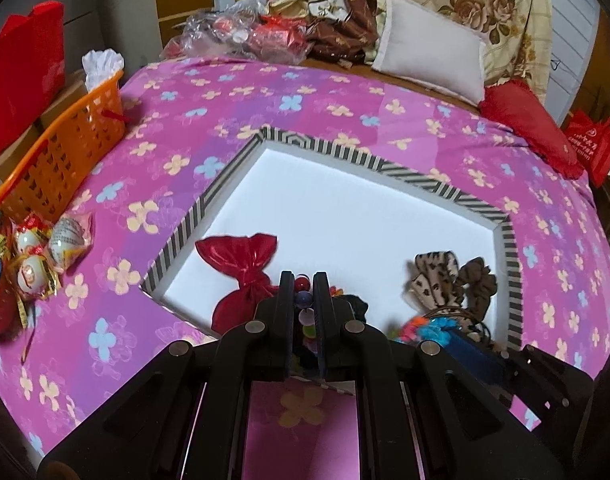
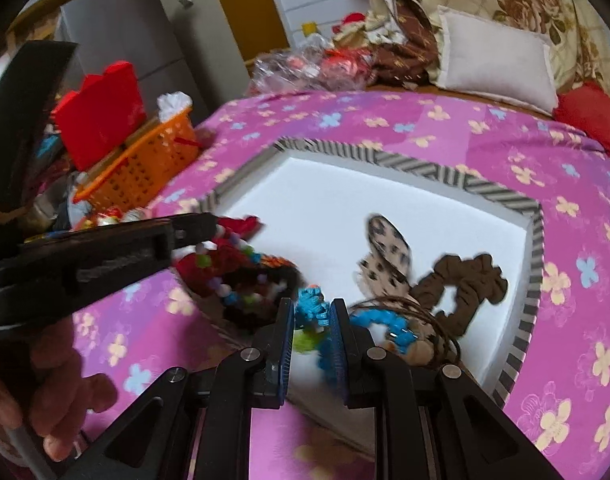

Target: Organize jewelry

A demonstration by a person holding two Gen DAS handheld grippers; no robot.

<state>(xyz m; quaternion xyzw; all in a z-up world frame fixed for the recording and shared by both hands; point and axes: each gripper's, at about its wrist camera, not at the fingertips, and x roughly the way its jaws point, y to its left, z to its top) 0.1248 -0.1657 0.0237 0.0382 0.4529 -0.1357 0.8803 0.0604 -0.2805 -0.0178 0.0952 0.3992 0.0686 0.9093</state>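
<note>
Left wrist view: your left tool [image 1: 304, 280] is pinched on the beaded string [image 1: 305, 312], at 6 o'clock on the white tray [image 1: 345, 200]. Right wrist view: your right tool [image 2: 313, 306] is narrowed on the blue hair tie [image 2: 313, 308]; the brown scrunchie [image 2: 465, 288] lies at 2 o'clock, nearer this hand.

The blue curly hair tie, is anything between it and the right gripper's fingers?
No, nothing visible. The blue curly hair tie already sits between the fingers of the right gripper, on the white board. The brown scrunchie lies off to the side.
</note>
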